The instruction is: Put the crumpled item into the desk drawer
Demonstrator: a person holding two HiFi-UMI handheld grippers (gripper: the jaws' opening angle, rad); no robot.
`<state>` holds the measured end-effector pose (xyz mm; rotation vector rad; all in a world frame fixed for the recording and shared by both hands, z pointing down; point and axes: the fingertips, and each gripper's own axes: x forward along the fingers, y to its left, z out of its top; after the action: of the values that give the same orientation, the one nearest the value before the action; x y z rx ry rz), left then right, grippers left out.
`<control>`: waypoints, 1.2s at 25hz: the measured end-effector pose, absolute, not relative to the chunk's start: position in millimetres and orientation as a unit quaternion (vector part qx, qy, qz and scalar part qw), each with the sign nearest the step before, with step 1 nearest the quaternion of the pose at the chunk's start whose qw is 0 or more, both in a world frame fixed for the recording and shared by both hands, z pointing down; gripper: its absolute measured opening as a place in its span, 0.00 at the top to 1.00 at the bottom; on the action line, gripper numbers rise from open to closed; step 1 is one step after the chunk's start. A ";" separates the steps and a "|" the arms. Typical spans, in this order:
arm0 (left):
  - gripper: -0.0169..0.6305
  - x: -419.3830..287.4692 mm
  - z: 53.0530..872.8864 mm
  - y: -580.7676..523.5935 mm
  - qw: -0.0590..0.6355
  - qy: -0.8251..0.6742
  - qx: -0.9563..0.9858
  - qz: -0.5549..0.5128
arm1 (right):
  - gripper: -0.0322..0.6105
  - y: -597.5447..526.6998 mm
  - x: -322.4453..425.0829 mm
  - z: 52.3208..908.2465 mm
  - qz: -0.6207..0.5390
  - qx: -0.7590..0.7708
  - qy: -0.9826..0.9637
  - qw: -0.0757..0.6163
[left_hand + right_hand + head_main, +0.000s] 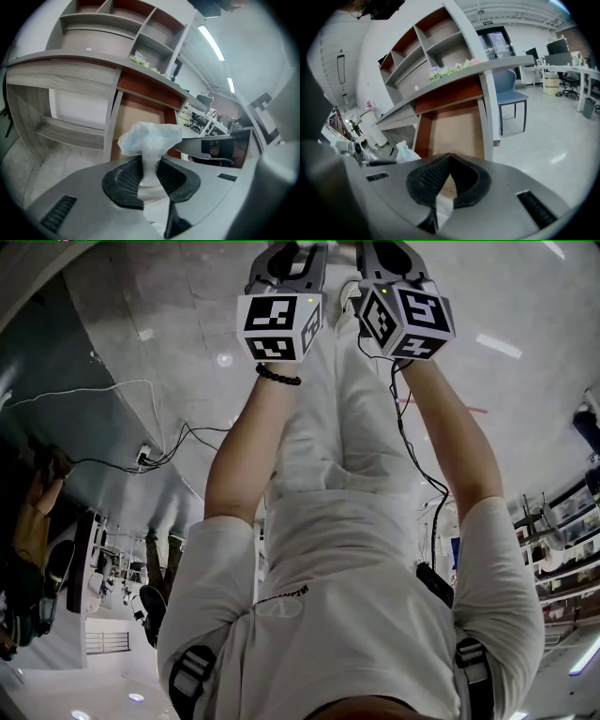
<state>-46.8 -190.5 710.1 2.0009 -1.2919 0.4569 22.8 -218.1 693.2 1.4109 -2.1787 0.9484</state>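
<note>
The crumpled item, a wad of pale whitish plastic, sticks up from between the black pads of my left gripper, which is shut on it. Beyond it the desk drawer stands pulled out, its brown bottom bare. In the right gripper view the same drawer lies straight ahead, with the wad at the left. My right gripper is shut, its pad tips touching with nothing between them. In the head view both grippers are held side by side in front of the person, left and right.
The grey desk top carries a hutch of open shelves and some greenish bits. A blue chair stands right of the drawer. Office desks with monitors fill the room behind. Cables run across the floor.
</note>
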 end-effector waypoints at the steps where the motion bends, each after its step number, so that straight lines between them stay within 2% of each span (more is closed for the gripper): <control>1: 0.84 -48.4 710.9 -191.6 0.350 -0.500 0.772 0.177 | 0.95 -219.0 22.0 694.7 0.338 0.501 -0.774 0.189; 30: 0.84 -52.9 742.8 -198.9 0.353 -0.519 0.751 0.205 | 0.95 -212.1 13.5 725.0 0.353 0.481 -0.777 0.202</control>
<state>-52.9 -198.9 742.8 1.9423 -1.3417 0.5292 13.5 -212.1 725.0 1.3440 -2.1685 0.9847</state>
